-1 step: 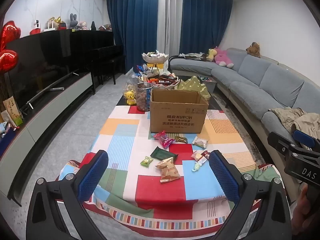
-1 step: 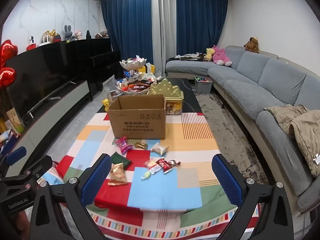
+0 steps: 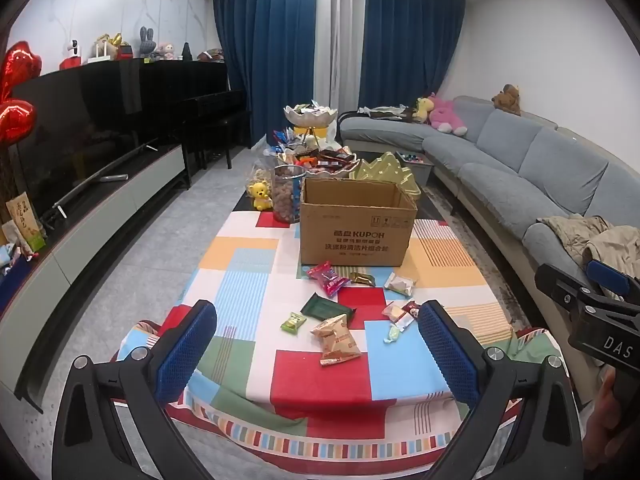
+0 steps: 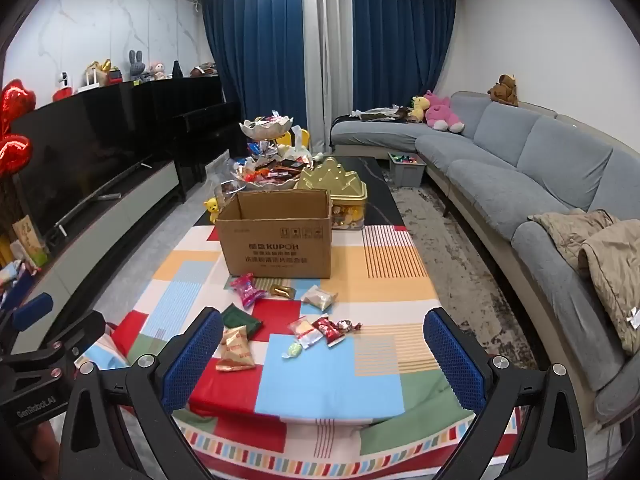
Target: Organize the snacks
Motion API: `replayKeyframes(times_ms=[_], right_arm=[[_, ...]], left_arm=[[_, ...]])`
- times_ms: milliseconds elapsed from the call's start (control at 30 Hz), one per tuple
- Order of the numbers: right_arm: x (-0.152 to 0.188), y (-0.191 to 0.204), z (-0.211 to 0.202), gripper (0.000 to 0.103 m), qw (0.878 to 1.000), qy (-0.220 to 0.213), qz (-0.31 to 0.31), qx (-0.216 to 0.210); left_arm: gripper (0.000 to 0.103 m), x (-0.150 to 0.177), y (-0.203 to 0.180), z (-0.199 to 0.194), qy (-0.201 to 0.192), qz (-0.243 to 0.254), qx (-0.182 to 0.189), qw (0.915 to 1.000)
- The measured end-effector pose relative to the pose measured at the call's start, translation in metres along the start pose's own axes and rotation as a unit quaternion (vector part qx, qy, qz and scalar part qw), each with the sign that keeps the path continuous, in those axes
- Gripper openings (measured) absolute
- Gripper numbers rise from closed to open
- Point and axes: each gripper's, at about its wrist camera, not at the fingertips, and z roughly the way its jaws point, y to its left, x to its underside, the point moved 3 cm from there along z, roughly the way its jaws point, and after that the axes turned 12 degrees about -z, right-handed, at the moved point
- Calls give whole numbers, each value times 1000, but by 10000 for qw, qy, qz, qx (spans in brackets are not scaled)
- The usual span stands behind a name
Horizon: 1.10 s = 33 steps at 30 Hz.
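An open cardboard box (image 3: 356, 224) (image 4: 280, 232) stands mid-table on a colourful patchwork cloth (image 3: 320, 376). Loose snacks lie in front of it: a pink packet (image 3: 328, 276) (image 4: 248, 288), a gold one (image 3: 362, 279), a beige one (image 3: 400, 284), a dark green packet (image 3: 326, 308), a small green packet (image 3: 293, 323), an orange bag (image 3: 338, 338) (image 4: 236, 348), and red and white candies (image 4: 320, 330). My left gripper (image 3: 315, 306) hovers open before the table's near edge, nothing between its fingers. My right gripper (image 4: 323, 314) hovers beside it, open and empty too.
Behind the box stand a tiered snack bowl (image 3: 310, 114), a gold tin (image 4: 332, 184), a clear jar (image 3: 286, 196) and a yellow bear toy (image 3: 260, 196). A grey sofa (image 3: 520, 168) runs along the right. A low TV cabinet (image 3: 100, 208) lines the left.
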Motion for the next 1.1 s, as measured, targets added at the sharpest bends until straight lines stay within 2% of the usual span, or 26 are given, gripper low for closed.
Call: replayKeyframes(times_ms=[1100], right_arm=[[2, 1, 0, 102, 10000, -11, 0, 1]], left_arm=[[102, 0, 0, 0, 14, -12, 8, 10000]])
